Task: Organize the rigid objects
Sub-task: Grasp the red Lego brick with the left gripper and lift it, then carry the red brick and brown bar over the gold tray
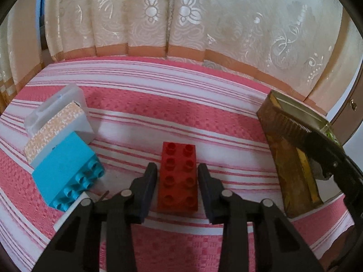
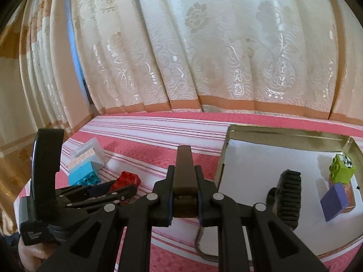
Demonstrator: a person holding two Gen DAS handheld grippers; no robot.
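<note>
Left tool straddles the red eight-stud plastic brick, which lies flat on the pink-and-white striped cloth over the counter; jaws are part spread with a sliver of cloth showing each side, so the pads are not on it yet. Right tool is pressed together, pinching the handle of a dark brown hairbrush, bristle head off to its right, just in front of the open rectangular metal tin with white liner. The tin already holds a lime green block and a purple block at its far right. Left of the red brick: a turquoise studded brick tipped on its side, leaning on a white box with peach patterned face. Risks, as I judge them: the brick is long and the pads sit on its near half, so an off-centre squeeze could let it swing or twist out on lift. Soft cloth may bunch under the fingertips. The tin wall sits close on the right in the left view; both tools heading for it at once could clash or knock the tin.
</note>
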